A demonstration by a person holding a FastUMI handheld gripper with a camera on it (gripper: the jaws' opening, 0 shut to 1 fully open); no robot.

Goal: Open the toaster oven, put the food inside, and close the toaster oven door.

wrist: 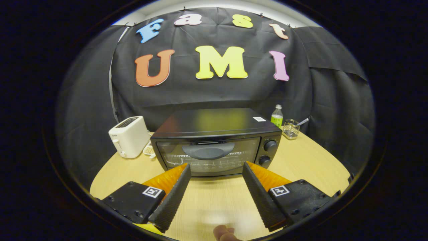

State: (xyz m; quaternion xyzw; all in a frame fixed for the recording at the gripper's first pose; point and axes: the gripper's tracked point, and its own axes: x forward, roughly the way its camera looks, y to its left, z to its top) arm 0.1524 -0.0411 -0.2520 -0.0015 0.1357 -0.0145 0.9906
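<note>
A black toaster oven [214, 140] stands on the round wooden table [311, 164], its glass door shut and its curved handle [208, 150] near the door's top. Two knobs [269, 145] sit on its right side. My gripper [216, 166] is open, its fingers spread wide just ahead of the oven's door with nothing between them. A small brownish piece of food [224, 232] lies on the table below the fingers, close to me and partly cut off.
A white pop-up toaster [128, 136] stands left of the oven, with a small item beside it. Behind the oven on the right are a clear bottle [277, 116] and a wire holder [291, 129]. Bare table lies to the right.
</note>
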